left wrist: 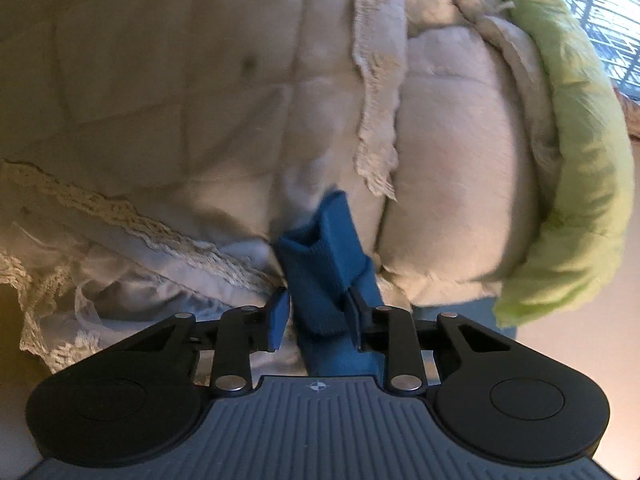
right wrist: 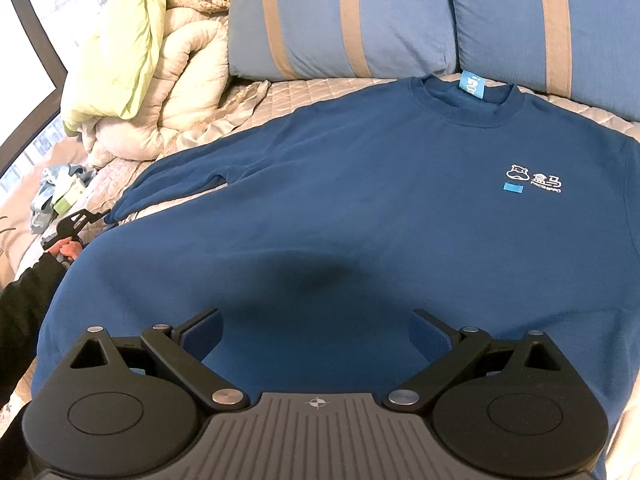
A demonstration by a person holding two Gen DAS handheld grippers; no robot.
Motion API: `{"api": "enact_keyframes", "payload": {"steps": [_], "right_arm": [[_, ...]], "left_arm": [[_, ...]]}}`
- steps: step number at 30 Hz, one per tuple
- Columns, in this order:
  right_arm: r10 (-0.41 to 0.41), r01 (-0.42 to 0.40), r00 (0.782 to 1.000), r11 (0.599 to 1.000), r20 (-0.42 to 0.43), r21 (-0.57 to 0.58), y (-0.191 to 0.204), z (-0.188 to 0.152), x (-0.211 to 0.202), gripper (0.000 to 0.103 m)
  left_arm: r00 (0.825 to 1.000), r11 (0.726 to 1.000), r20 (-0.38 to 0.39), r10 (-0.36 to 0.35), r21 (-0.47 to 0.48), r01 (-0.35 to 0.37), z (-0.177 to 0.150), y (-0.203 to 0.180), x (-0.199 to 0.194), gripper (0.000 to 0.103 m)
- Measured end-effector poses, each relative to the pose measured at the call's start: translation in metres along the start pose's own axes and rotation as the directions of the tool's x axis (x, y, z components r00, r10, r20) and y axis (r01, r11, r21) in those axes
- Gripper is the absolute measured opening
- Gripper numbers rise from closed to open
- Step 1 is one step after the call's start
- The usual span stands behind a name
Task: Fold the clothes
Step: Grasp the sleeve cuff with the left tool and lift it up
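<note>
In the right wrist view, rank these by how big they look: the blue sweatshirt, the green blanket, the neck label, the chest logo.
1. blue sweatshirt
2. green blanket, though it lies farther away, so it is likely bigger than it looks
3. chest logo
4. neck label, close to the logo in size

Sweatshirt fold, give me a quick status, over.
Left claw shut on sleeve cuff. Right claw open over sweatshirt hem, holding nothing. Sweatshirt flat on bed, unfolded. Bundled quilt beside that sleeve.

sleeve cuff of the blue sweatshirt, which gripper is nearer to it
Left. The left gripper has the sleeve cuff between its fingers; the right gripper hangs open over the sweatshirt's lower body, well away.
</note>
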State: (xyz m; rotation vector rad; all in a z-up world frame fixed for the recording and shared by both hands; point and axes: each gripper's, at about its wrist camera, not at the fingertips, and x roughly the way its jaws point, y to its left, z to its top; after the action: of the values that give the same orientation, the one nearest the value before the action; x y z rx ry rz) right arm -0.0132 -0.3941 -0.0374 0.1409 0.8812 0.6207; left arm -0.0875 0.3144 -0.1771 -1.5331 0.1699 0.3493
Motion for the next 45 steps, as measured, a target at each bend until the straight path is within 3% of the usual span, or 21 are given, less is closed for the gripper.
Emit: {"api": "enact_keyframes", "payload": {"steps": [8,12,16,22,29,35,45], "right_arm": [[0.004,-0.004,1.000,1.000,0.002,0.005,-0.001,0.000,0.000,0.099],[0.005,-0.005,1.000,1.000,0.007,0.003,-0.001,-0.001,-0.001,0.099],[0.007,-0.008,1.000,1.000,0.019,0.006,-0.002,-0.001,-0.003,0.099],[-0.014,0.015,0.998,1.000,0.061,-0.015,0.003,-0.003,-0.008,0.099],[-0.062,0.066,0.996,0.997,0.070,-0.048,0.009,-0.003,-0.008,0.099],[-0.116,0.123,0.989,0.989,0.095,-0.076,0.015,-0.005,-0.009,0.099],[-0.132,0.143,0.984,0.986,0.121,-0.088,0.017,-0.008,-0.012,0.099]], "left_arm": [[0.997,0.989,0.028,0.072,0.126,-0.075,0.007,-0.029,0.007,0.012],[0.989,0.945,0.060,0.137,0.291,-0.148,0.006,-0.063,0.007,0.012],[0.976,0.840,0.093,0.195,0.497,-0.215,0.002,-0.104,0.009,0.011],[0.967,0.691,0.156,0.199,0.678,-0.251,-0.015,-0.157,0.007,0.011],[0.963,0.505,0.209,0.169,0.821,-0.267,-0.047,-0.208,0.011,0.011],[0.966,0.362,0.220,0.133,0.897,-0.254,-0.082,-0.235,0.014,0.011],[0.985,0.186,0.153,0.076,0.969,-0.165,-0.140,-0.264,0.023,0.010]]}}
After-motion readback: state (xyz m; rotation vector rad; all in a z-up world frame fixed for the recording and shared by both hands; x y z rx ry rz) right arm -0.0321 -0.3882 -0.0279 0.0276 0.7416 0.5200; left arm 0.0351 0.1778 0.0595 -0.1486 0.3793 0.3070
